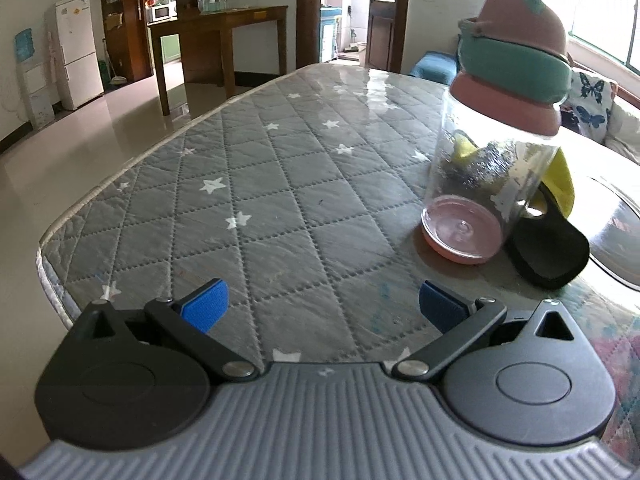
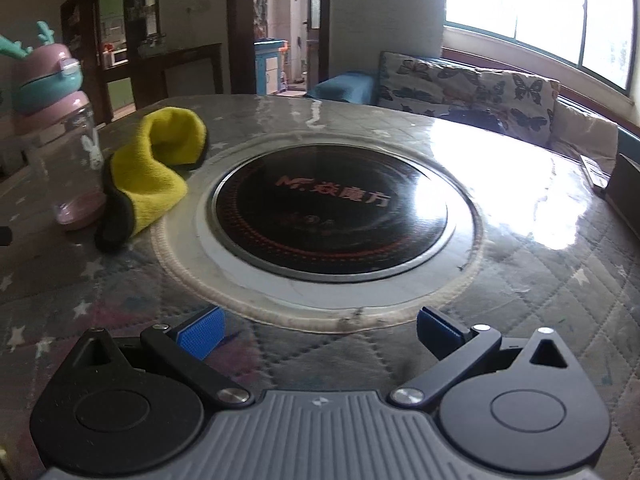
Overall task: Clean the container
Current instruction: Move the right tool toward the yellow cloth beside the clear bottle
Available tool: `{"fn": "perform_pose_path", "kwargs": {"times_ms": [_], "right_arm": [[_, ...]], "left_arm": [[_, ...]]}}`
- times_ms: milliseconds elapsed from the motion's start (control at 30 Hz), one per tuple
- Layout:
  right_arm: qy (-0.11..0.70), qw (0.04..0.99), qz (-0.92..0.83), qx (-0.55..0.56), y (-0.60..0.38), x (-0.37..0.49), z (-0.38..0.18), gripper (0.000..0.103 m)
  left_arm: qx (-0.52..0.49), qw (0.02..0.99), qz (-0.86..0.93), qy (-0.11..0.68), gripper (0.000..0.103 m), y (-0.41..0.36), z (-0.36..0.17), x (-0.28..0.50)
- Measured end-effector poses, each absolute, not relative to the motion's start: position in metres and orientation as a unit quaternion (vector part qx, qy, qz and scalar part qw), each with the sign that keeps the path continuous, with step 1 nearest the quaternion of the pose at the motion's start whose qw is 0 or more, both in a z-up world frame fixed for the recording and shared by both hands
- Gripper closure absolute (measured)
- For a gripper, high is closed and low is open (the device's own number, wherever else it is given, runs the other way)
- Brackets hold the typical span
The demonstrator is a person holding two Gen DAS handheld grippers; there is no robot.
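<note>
A clear plastic bottle [image 1: 492, 168] with a pink base and a pink-and-teal antlered lid stands upright on the table at the right of the left wrist view. The same bottle [image 2: 76, 152] shows at the far left of the right wrist view. A yellow cloth with a black edge [image 2: 156, 176] lies crumpled right beside it; in the left wrist view the cloth [image 1: 556, 240] sits behind the bottle. My left gripper [image 1: 323, 306] is open, well short of the bottle. My right gripper [image 2: 318, 330] is open over the table, with the cloth ahead to its left.
The table carries a grey quilted star-pattern cover [image 1: 260, 184] under glossy film. A round black induction cooktop [image 2: 332, 208] is set into its middle. The table's left edge [image 1: 120, 172] drops to the floor. A butterfly-print sofa [image 2: 492, 92] stands behind.
</note>
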State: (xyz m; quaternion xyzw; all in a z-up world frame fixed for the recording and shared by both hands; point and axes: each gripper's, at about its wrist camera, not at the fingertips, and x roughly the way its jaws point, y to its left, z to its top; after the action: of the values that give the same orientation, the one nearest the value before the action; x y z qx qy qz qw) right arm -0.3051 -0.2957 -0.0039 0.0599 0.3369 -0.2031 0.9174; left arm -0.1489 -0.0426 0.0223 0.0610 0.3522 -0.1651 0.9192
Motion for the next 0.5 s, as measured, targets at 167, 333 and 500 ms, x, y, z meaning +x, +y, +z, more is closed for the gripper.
{"fn": "perform_pose_path", "kwargs": {"times_ms": [167, 333, 500], "right_arm": [[0.335, 0.921, -0.191, 0.061, -0.288, -0.304, -0.001, 0.000], [0.335, 0.924, -0.175, 0.063, -0.282, -0.301, 0.002, 0.000], [0.334, 0.927, -0.161, 0.061, -0.274, -0.295, 0.003, 0.000]], "left_arm": [[0.064, 0.917, -0.172, 0.354, 0.000, -0.044, 0.021, -0.153], [0.070, 0.915, -0.178, 0.356, 0.000, -0.047, 0.022, -0.155], [0.076, 0.912, -0.182, 0.359, 0.000, -0.052, 0.021, -0.157]]}}
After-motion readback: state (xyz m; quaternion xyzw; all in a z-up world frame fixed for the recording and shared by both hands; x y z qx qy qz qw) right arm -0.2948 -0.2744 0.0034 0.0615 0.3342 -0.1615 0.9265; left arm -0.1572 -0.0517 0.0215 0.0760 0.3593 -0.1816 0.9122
